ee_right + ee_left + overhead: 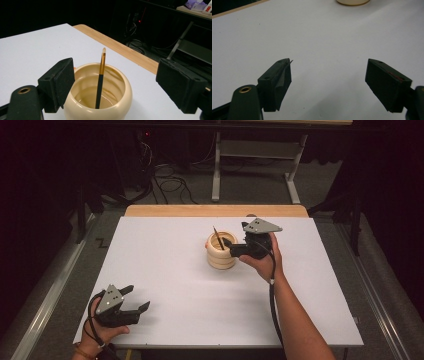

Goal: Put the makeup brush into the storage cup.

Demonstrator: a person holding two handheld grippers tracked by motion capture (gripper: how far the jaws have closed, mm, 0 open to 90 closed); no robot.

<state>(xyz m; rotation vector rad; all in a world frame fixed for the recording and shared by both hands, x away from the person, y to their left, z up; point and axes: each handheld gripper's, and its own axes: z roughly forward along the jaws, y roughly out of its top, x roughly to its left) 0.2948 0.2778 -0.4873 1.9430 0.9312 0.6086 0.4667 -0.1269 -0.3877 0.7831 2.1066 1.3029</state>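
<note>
A cream ridged pot (221,251) stands near the middle of the white table (170,280). Inside it a thin brush (218,238) with a black handle and gold ferrule leans, tip up. In the right gripper view the pot (100,100) and the brush (100,80) sit between and just beyond the jaws. My right gripper (234,249) is open, right beside the pot's right side, holding nothing. Near the table's front left corner my left gripper (135,299) rests open and empty; its own view has the pot's base (353,2) far ahead.
A wooden strip (215,210) runs along the table's far edge. Beyond it are a metal frame (255,165) and loose cables (170,182) on the floor. Bare white surface lies between the two grippers.
</note>
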